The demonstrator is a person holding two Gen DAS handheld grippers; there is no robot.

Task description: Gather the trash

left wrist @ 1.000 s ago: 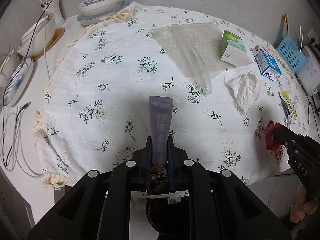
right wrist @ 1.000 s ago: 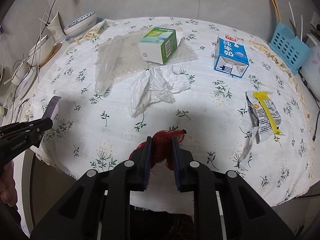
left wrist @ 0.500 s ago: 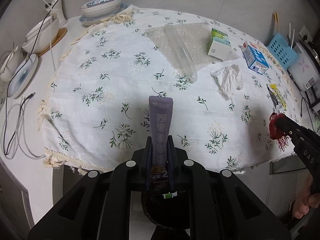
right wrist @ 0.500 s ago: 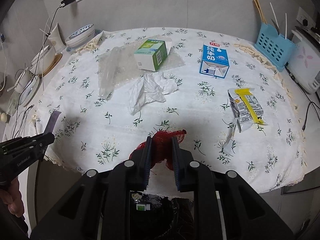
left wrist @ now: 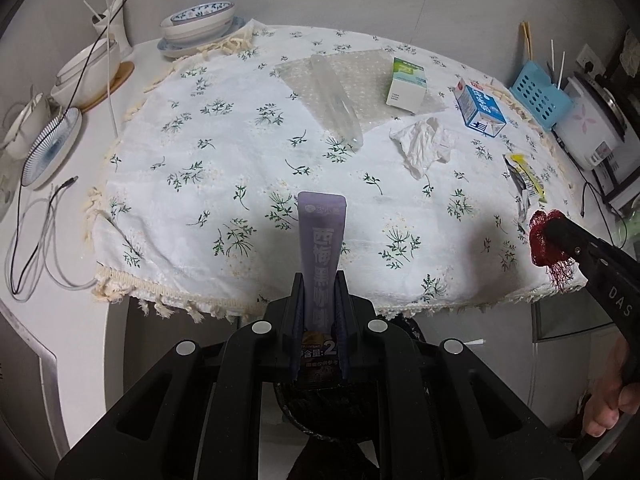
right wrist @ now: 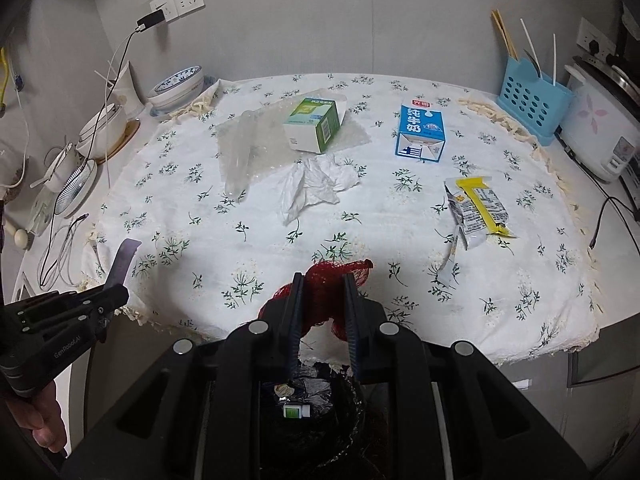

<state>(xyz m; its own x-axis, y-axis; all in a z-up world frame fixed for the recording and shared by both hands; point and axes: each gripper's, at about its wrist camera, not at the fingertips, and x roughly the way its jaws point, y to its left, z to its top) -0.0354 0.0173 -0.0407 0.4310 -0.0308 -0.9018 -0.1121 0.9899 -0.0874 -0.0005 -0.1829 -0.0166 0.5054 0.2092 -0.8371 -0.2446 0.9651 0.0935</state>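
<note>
A purple sachet [left wrist: 322,256] stands pinched upright in the left gripper [left wrist: 321,304]; red mesh netting [right wrist: 325,284] is clamped in the right gripper [right wrist: 323,304]. Both hang past the tablecloth [right wrist: 280,240] edge, above a black bin [right wrist: 304,404].

I see purple flat sachet [left wrist: 321,256] upright in jaws | red mesh net [right wrist: 334,280] bunched, clamped | crumpled white tissue [right wrist: 316,182] on cloth
</note>
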